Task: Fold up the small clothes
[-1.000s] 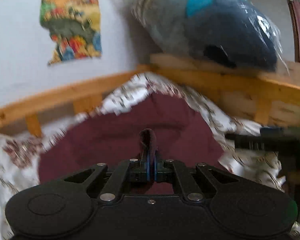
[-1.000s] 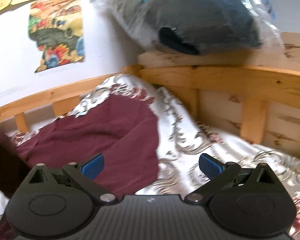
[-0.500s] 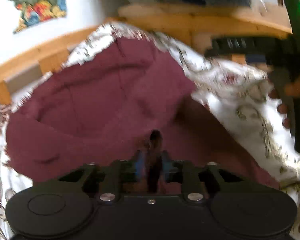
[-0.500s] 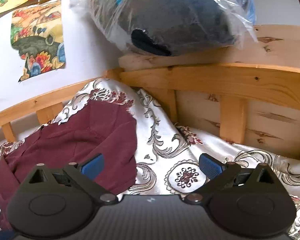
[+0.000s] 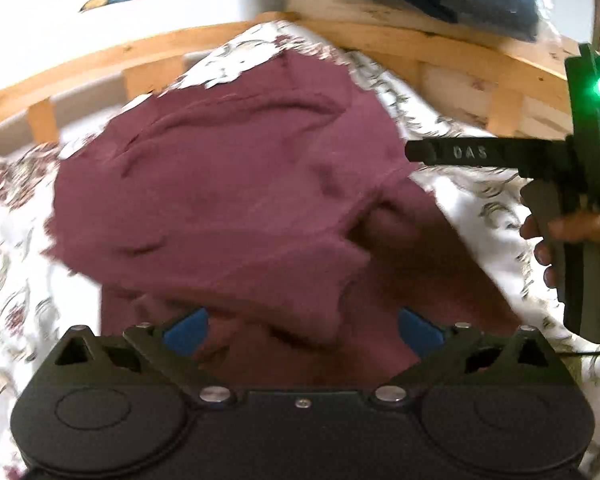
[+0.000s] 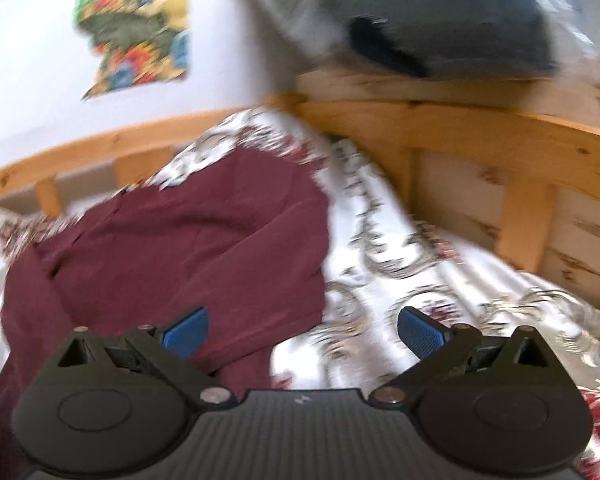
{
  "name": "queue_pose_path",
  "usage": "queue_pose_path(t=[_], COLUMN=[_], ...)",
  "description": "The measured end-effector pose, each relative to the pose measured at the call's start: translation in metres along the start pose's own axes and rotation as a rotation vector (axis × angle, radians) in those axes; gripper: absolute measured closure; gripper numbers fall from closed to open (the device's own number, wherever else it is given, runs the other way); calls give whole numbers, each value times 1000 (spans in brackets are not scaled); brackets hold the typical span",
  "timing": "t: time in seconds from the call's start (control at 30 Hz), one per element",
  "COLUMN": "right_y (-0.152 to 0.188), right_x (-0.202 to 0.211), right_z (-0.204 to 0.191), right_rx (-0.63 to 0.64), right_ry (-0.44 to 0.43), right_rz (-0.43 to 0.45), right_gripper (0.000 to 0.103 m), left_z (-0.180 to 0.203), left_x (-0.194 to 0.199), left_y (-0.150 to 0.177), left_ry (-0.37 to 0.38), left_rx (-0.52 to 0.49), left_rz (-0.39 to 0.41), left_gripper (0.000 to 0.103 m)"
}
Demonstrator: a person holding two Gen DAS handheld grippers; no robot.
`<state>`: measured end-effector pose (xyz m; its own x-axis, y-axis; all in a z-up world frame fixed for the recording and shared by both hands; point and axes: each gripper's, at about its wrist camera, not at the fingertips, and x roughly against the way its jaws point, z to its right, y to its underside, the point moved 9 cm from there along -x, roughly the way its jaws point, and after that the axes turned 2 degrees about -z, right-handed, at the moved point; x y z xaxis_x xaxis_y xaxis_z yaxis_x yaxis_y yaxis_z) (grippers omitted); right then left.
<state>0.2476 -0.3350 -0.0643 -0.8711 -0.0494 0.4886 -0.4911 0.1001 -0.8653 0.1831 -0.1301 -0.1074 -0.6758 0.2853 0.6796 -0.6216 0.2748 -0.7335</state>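
While maroon garment (image 5: 228, 200) lies rumpled, left gripper (image 5: 302, 330) (just opened) hovers.

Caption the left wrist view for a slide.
Left gripper, jaws just opened, above the maroon garment on the patterned bedsheet.

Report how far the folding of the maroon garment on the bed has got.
Done: one flap of the maroon fabric garment lies doubled over itself on the floral bedsheet. In hand: nothing; the left claw has just been opening with no pad pressing cloth, and the right claw stands open. Left: further folds; it still looks rumpled.
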Motion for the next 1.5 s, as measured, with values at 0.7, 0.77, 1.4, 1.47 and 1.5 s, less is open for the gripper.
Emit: queue_pose_path(t=[0.7, 0.77, 1.4, 1.47, 1.5], right_y=[81, 89, 140, 143, 144], right_x=[43, 61, 109, 111, 111], right_z=[-87, -83, -90, -90, -90], right_rx=[569, 575, 975, 1002, 1011], right_ry=[-54, -70, 45, 51, 54], right_rz=[-281, -296, -267, -272, -273], right_gripper=[0, 0, 0, 0, 0], left_z=[-71, -73, -68, -67, -66], left_x=[29, 25, 22, 20, 19], left_y=[88, 89, 84, 86, 86], left_ry=[-157, -200, -285, -293, -295], left_rx=[-275, -320, -486, -508, -515], left_rz=[-199, -199, -91, -87, -89], left_gripper=[1, 2, 52, 52, 52])
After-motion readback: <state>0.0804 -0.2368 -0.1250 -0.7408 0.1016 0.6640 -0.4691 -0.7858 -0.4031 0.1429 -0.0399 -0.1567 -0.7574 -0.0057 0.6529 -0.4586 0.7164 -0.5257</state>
